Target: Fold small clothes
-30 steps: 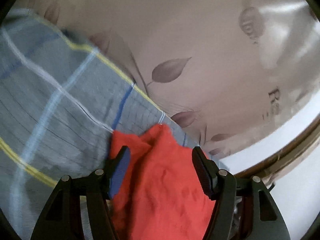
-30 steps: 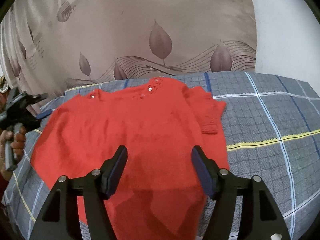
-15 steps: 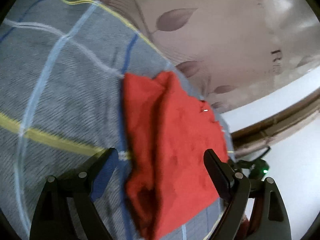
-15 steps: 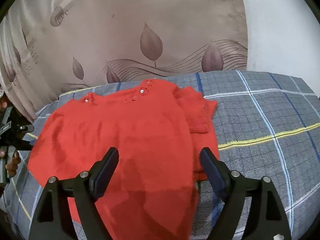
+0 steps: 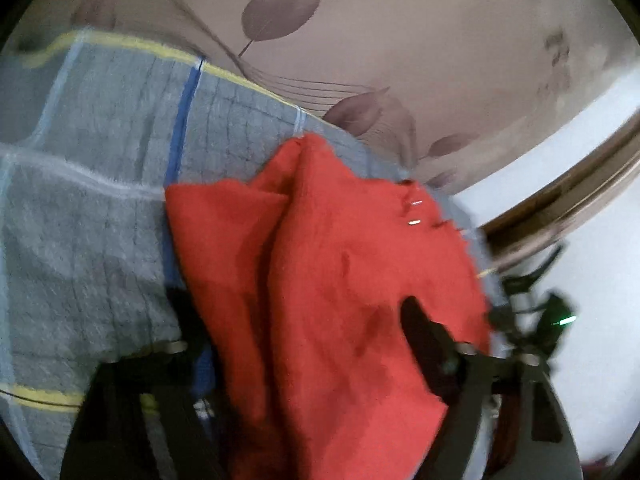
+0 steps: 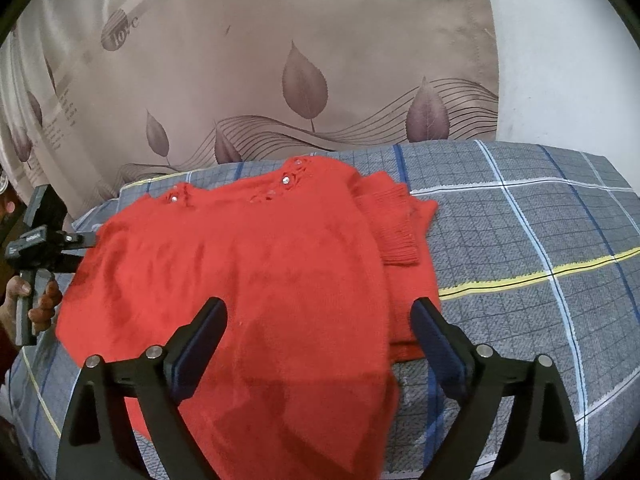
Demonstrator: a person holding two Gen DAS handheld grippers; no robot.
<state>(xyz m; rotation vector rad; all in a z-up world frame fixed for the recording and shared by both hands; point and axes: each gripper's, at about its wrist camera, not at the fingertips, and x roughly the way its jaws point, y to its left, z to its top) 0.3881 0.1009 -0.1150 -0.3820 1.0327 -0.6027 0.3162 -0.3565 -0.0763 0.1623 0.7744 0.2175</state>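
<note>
A red knitted sweater [image 6: 248,248] lies flat on a grey checked bedspread [image 6: 520,220], with one sleeve [image 6: 396,232] folded in over its right side. My right gripper [image 6: 320,328] hovers over the lower hem. Its jaws are opening and stand wide, and the pads touch no cloth. In the blurred left wrist view, the sweater's side edge [image 5: 340,260] bunches between the fingers of my left gripper [image 5: 304,320]. Those jaws are closing, still apart, with red cloth between them. The left gripper [image 6: 86,240] also shows at the sweater's left edge, held by a hand [image 6: 40,304].
A beige curtain with leaf print [image 6: 280,60] hangs behind the bed, and a white wall [image 6: 560,60] stands to the right. The bedspread [image 5: 100,200] runs on to the right of the sweater. A dark device with a green light [image 5: 560,320] shows at the right edge.
The left gripper dropped closer to the sweater's edge and rolled. Its jaws widened, then narrowed around the cloth. The right gripper's jaws spread wider while it stayed in place.
</note>
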